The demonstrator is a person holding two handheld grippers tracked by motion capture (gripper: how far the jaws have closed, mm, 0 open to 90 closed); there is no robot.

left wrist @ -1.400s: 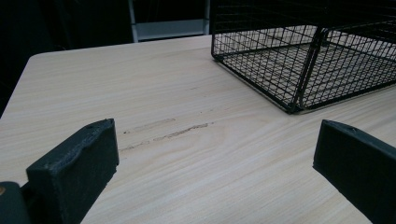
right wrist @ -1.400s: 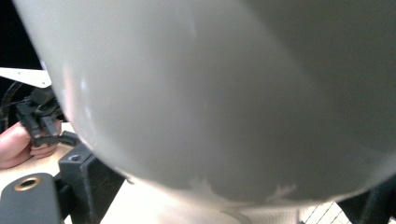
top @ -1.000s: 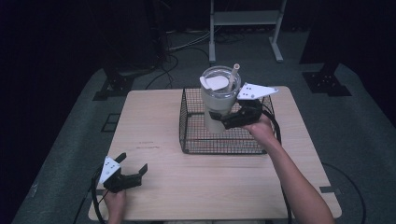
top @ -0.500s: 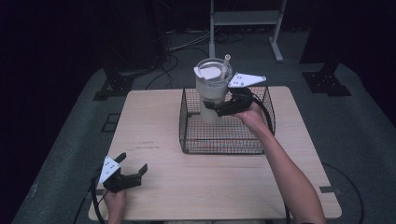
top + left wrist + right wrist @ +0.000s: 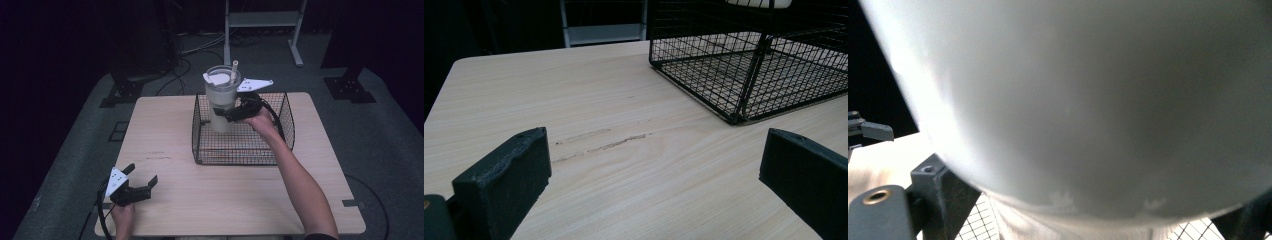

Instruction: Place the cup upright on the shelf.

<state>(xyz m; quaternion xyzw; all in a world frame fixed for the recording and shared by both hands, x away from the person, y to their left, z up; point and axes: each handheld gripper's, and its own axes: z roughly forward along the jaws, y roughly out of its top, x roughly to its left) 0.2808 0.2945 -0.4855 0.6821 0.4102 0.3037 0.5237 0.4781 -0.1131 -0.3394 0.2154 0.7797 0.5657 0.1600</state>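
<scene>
Left claw (image 5: 141,184) sits at the desk's near-left corner, my left hand (image 5: 122,216) behind it at the desk edge. Jaws spread wide, nothing between them. In the left gripper view I see both black jaws low in frame with bare wood grain between, plus a scuffed streak (image 5: 601,142) on the desk (image 5: 574,100) ahead of them. Grey three-cornered plate (image 5: 115,180) on top, cable (image 5: 101,220) trailing off the near edge.

Black wire basket (image 5: 243,150) stands on the desk, right of centre and toward the far side. Well apart from the left claw. Left gripper view catches its near corner (image 5: 736,117) and mesh floor.

White tumbler (image 5: 221,102) with clear lid and straw (image 5: 233,70) is upright over the far-left part of the basket, lid and upper body well above the basket rim. From the high view its base looks lifted off the mesh floor, but I can't tell for certain. A white tab sits on the lid next to the straw.

Right claw (image 5: 231,115) is clenched on the tumbler's side, about mid-body, reaching in from the right. Right gripper view: tumbler wall (image 5: 1088,100) right up against the lens, blurred, with one jaw at lower left pressed against it and basket mesh (image 5: 975,225) below. My right hand (image 5: 262,122) is above the basket, forearm running back toward the desk's near-right edge. Its grey plate (image 5: 254,84) points right, just beside the tumbler lid.
</scene>
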